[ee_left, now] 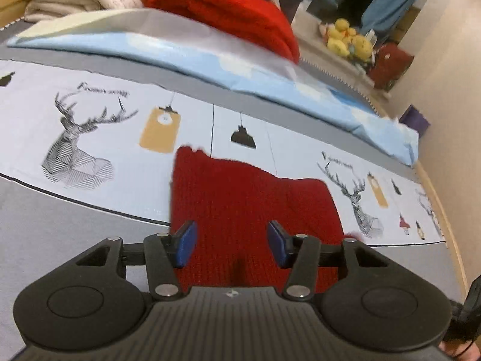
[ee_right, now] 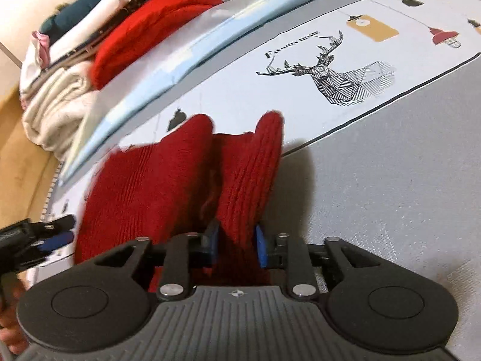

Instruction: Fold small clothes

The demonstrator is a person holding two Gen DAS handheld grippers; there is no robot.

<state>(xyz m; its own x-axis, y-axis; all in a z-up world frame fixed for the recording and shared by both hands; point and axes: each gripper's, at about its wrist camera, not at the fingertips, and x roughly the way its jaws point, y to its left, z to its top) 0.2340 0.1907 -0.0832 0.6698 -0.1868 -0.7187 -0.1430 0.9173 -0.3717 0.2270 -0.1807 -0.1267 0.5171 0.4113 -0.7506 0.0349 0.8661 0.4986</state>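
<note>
Right gripper (ee_right: pixel 236 245) pinches a bunched fold of the red sweater (ee_right: pixel 168 180), left gripper (ee_left: pixel 231 243) gapes empty above it, so that one-sided hold could let the knit slip and sag.

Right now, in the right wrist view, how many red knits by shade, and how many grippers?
dark red knit garment: 1
bright red knit: 1
Grippers: 2, right gripper and left gripper
Total: 4
</note>
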